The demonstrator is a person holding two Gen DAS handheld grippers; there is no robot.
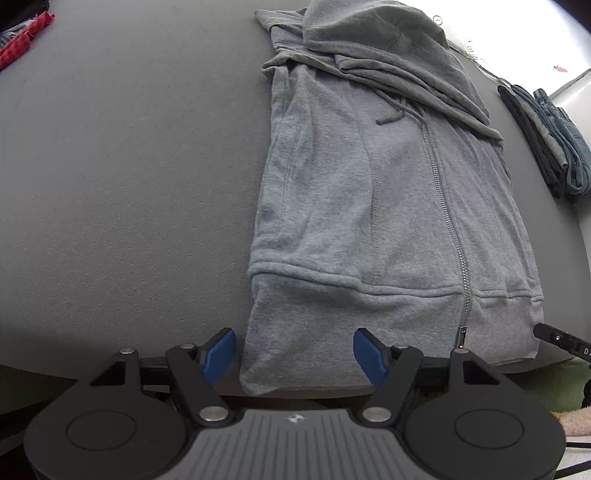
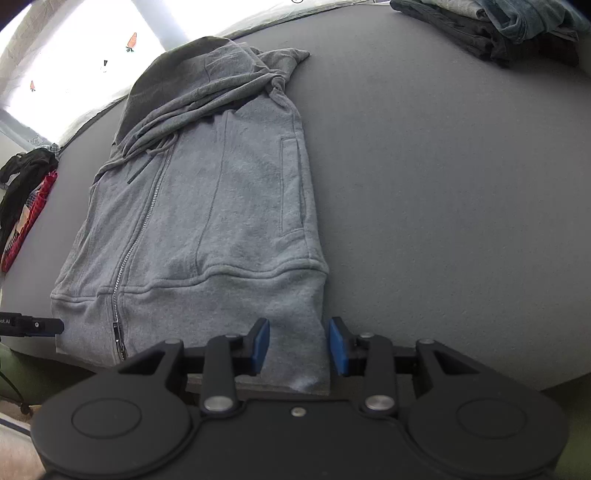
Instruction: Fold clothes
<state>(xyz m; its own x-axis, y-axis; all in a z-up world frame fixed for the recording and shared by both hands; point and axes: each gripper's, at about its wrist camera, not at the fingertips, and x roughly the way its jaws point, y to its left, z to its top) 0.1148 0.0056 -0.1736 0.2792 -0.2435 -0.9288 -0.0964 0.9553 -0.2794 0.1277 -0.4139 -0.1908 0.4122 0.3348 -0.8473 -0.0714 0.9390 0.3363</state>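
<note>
1. Left wrist view. I look down along my left gripper (image 1: 294, 352), whose blue-padded fingers (image 1: 220, 350) stand wide apart at the near edge of the grey felt-covered table (image 1: 129, 177). They straddle the lower left corner of the grey zip-up hooded sweatshirt (image 1: 369, 206); the pads do not press the cloth, so this gripper is released.
2. The sweatshirt lies flat, front up, its sleeves folded in, the hood (image 1: 376, 40) crumpled at the far end and the metal zipper (image 1: 443, 206) running down to the ribbed hem (image 1: 369, 317), which hangs slightly over the table's near edge.
3. A stack of folded dark and denim garments (image 1: 546, 136) sits at the right edge; a red checked cloth (image 1: 22, 40) lies at the far left corner. The black tip of my other gripper (image 1: 565, 341) enters beside the hem's right corner.
4. Right wrist view. My right gripper (image 2: 299, 345) is set over the hem's other corner (image 2: 295, 325). Its blue pads (image 2: 261, 343) stand narrowly apart with the cloth edge between them; I cannot tell whether they pinch it.
5. The sweatshirt (image 2: 207, 206) stretches away from me, pocket slit (image 2: 291, 184) on the right panel. The folded stack (image 2: 491, 26) lies far right, a heap of dark and red checked clothes (image 2: 26, 199) at the left edge.
</note>
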